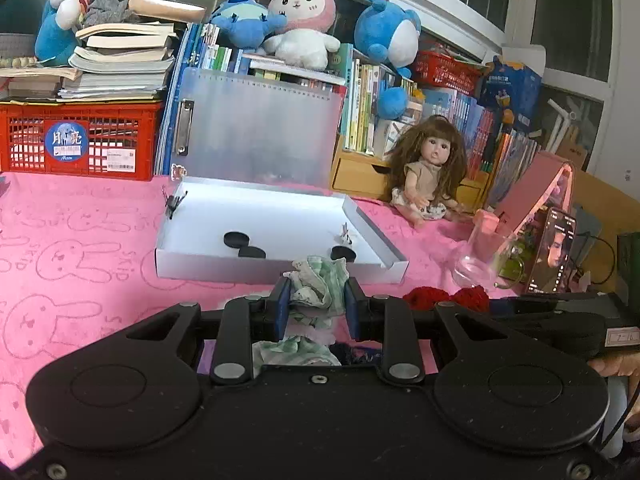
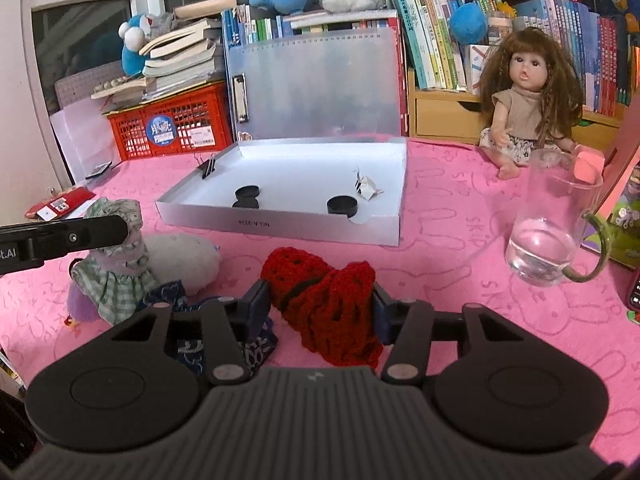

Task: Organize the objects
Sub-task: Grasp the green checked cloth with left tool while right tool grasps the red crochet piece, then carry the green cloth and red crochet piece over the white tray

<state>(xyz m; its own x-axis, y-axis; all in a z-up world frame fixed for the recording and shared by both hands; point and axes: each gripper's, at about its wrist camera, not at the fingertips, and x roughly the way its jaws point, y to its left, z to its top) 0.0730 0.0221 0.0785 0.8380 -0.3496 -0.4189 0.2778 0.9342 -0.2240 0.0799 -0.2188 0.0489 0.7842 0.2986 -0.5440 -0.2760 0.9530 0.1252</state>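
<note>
Left tongs (image 1: pixel 316 306): clamped on checked dress (image 1: pixel 320 284).
Right tongs (image 2: pixel 320 304): gripping red knit (image 2: pixel 324 300).
Advice: lift clear, lower flat into box (image 2: pixel 280 222), avoiding discs (image 2: pixel 246 192).

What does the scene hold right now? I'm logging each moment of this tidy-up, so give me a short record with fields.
left gripper: shut on green checked doll clothing
right gripper: closed on red crocheted garment
white box: open, lid upright, on pink tablecloth
in box: three black discs, one at; folded paper piece
box left wall: binder clip
right of box: glass mug, doll sitting behind it
</note>
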